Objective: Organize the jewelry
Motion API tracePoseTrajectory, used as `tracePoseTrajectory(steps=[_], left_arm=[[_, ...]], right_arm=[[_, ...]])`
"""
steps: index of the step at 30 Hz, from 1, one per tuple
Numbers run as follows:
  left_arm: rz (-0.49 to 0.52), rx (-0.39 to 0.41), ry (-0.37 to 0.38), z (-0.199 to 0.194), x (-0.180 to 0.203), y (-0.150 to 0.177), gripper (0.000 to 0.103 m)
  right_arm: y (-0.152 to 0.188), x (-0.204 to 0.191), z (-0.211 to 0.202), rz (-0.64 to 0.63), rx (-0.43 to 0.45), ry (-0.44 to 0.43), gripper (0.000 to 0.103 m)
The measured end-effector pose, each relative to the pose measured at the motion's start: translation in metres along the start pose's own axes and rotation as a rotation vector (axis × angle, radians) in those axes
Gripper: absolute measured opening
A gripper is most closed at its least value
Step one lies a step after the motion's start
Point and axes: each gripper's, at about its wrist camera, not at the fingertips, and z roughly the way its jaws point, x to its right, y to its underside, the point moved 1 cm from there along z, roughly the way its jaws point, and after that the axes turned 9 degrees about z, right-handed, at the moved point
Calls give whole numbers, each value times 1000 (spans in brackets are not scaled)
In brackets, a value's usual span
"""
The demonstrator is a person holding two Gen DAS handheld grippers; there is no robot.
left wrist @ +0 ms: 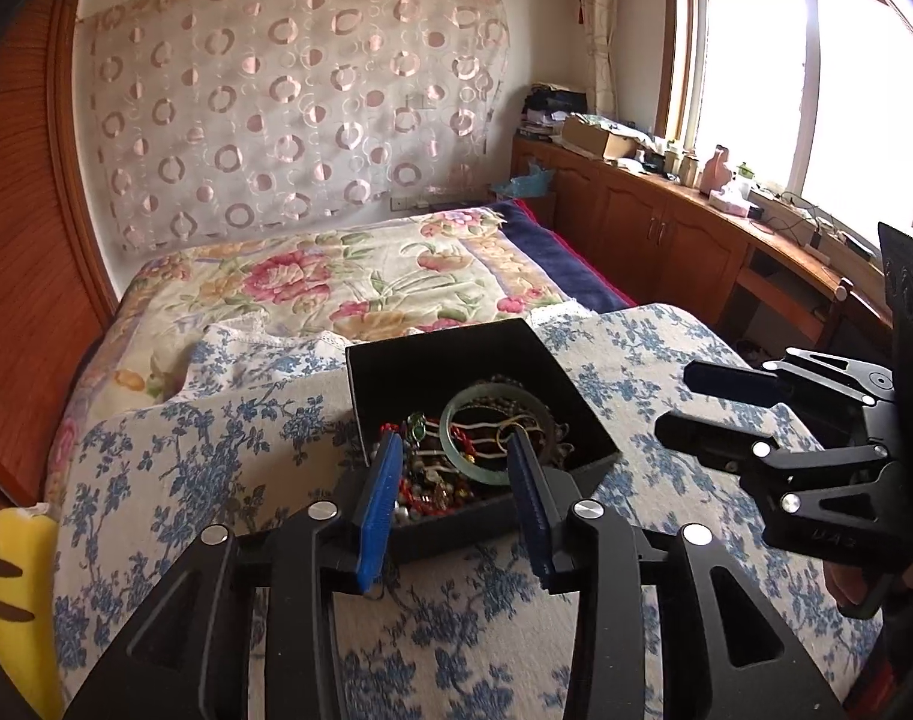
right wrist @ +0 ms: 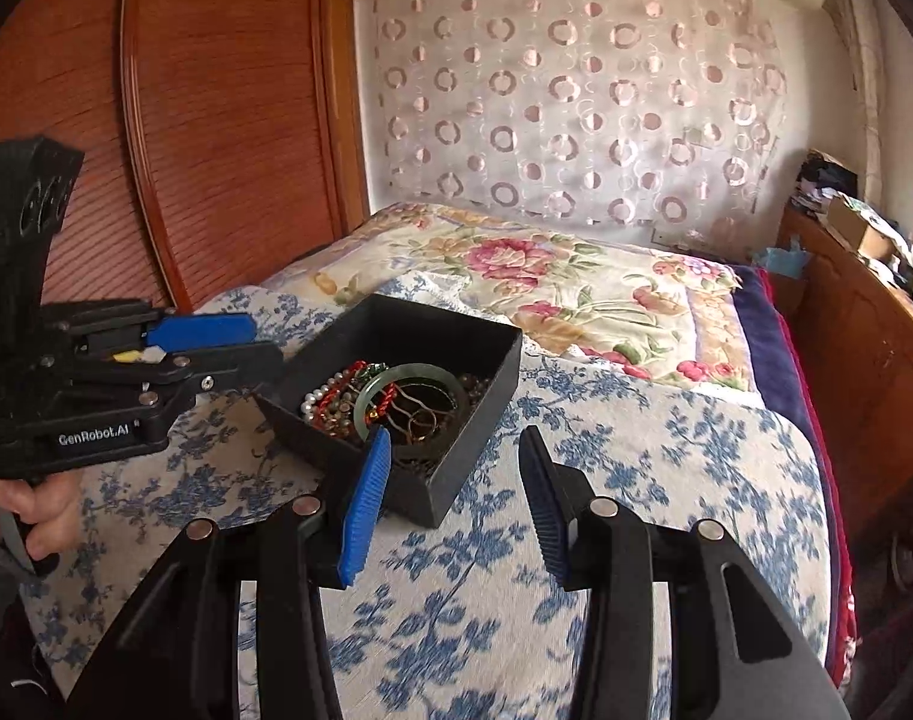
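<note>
A black open box (left wrist: pixel 456 354) (right wrist: pixel 477 438) sits on the blue-flowered cloth and holds a tangle of jewelry. A pale green jade bangle (left wrist: pixel 486 475) (right wrist: pixel 420 371) lies on top of bead strings, with red beads (left wrist: pixel 426 501) and white pearls (right wrist: pixel 315 399) beside it. My left gripper (left wrist: pixel 453 441) (right wrist: pixel 264 345) hovers over the box's near edge, open, and its blue pads touch nothing. My right gripper (right wrist: pixel 455 435) (left wrist: pixel 675 399) stands open at the box's right side. Its blue finger (right wrist: pixel 366 498) overlaps the near corner of the box, and nothing is between the fingers.
The blue-flowered cloth (right wrist: pixel 606 480) covers the near part of a bed, and a rose-patterned quilt (left wrist: pixel 336 276) lies behind it. A wooden wardrobe (right wrist: pixel 216 120) stands to the left. A cluttered cabinet (left wrist: pixel 666 222) runs under the window. A yellow soft item (left wrist: pixel 18 588) lies at the lower left.
</note>
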Motion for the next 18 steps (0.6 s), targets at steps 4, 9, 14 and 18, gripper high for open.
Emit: tracePoseTrajectory(steps=[4,9,14,18], left_arm=[[2,20,-14,-21,6,6,60],[2,54,-52,-46,13,15,88],[-11,59,-94,-64,15,22,95],[-37,62,-112,-78,15,28,95]], right_arm=[[4,-6,-19,20,27,16,49],[11,-13,-41,49,57,48,69],[17,-15,-59,80,92,78,86],[22,-17,-75,96,128,98,96]])
